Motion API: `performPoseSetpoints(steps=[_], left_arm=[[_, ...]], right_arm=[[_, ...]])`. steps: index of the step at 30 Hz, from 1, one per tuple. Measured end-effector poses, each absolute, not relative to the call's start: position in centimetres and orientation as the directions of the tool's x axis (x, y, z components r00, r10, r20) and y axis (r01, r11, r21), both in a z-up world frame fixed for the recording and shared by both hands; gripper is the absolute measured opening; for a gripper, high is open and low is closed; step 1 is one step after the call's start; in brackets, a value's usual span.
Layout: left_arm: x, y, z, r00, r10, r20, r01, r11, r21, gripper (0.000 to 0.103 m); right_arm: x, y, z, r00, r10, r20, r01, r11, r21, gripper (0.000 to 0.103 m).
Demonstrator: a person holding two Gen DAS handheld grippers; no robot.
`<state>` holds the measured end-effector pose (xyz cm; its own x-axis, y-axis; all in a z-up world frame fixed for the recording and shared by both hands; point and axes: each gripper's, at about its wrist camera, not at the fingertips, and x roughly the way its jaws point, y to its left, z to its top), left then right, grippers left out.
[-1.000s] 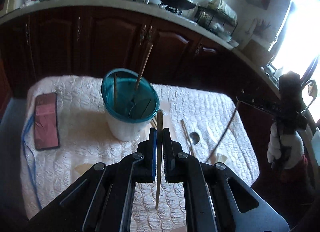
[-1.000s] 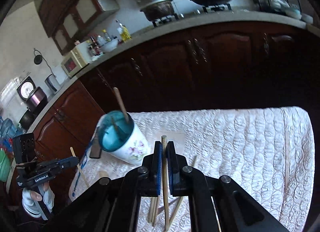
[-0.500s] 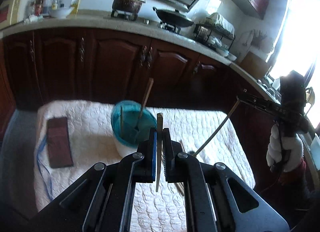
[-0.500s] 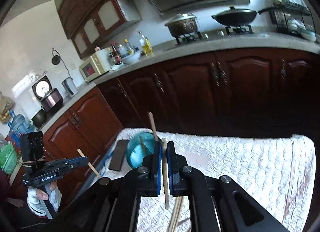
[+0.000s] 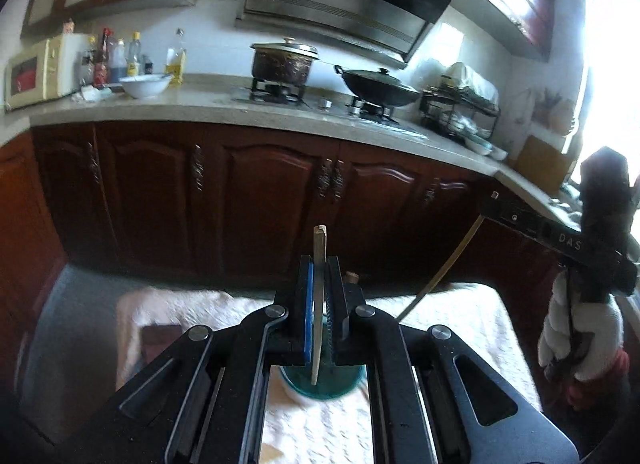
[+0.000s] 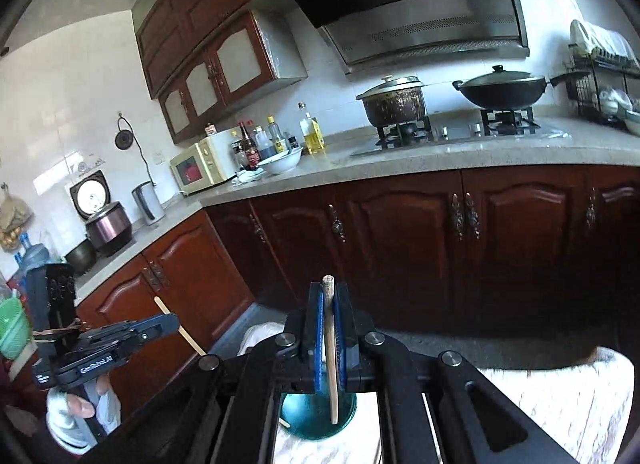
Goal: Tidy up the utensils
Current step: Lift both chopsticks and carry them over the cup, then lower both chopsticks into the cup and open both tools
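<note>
My left gripper is shut on a wooden chopstick held upright; its lower tip hangs over the teal-rimmed cup seen between the gripper's arms. My right gripper is shut on another wooden chopstick, its lower end over the same cup. The right gripper with its chopstick shows at the right of the left wrist view. The left gripper with its chopstick shows at the left of the right wrist view.
The cup stands on a white quilted cloth over a small table. A dark phone lies on the cloth at left. Dark wooden cabinets and a counter with pots stand behind.
Both grippers have risen and tilted up with their chopsticks. The cup and cloth have dropped to the bottom of both views, and the loose utensils on the cloth are out of sight.
</note>
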<state>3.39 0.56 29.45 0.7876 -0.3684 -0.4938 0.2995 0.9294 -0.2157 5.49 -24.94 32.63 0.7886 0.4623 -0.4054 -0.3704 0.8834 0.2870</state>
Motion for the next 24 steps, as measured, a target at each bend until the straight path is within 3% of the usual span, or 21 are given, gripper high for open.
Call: performPoseSetpoints(steps=[24], left_arm=[[7.1, -2.5, 20.7, 0.722, -0.296, -0.625, 0.251, 0.954, -0.162, 0.004]], right_arm=[[13.1, -22.0, 20.7, 0.67, 0.489, -0.558, -0.325, 0.87, 0.371, 0.005]])
